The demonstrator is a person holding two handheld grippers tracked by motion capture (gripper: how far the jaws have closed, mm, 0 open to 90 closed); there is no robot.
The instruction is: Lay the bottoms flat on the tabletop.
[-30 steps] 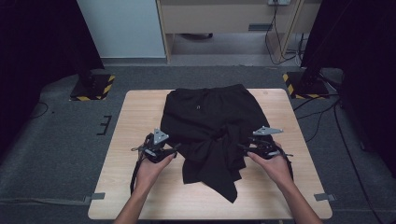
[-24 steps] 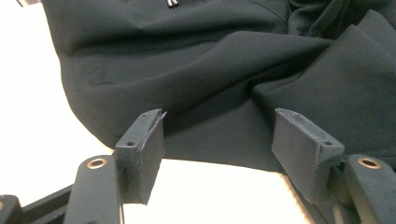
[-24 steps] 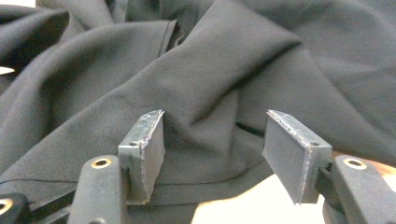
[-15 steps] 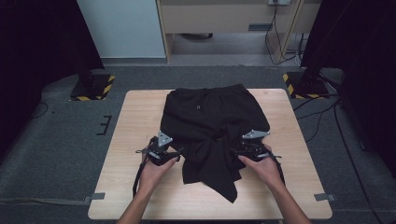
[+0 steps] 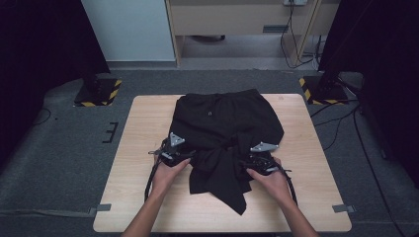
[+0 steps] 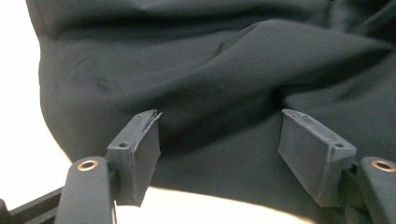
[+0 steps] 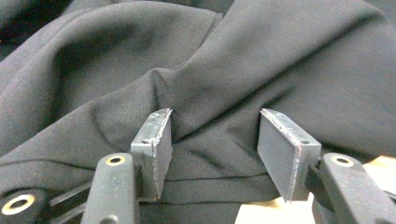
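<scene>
Garment (image 5: pixel 225 131) of black cloth, lying mid-table (image 5: pixel 148 123), partly gathered, lower edge bunched and nowhere near flat or folded. Left hand-held gripper (image 6: pixel 219 149) spread, just been opening, cloth between jaws unpinched; right hand-held gripper (image 7: pixel 212 149) likewise apart, just been closing around a ridge of fabric, grasp judged unfinished.

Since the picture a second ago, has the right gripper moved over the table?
Yes. In the high view the right gripper has shifted left, away from the table's right edge, onto the black garment; its jaws have just been closing, cloth between them.
</scene>
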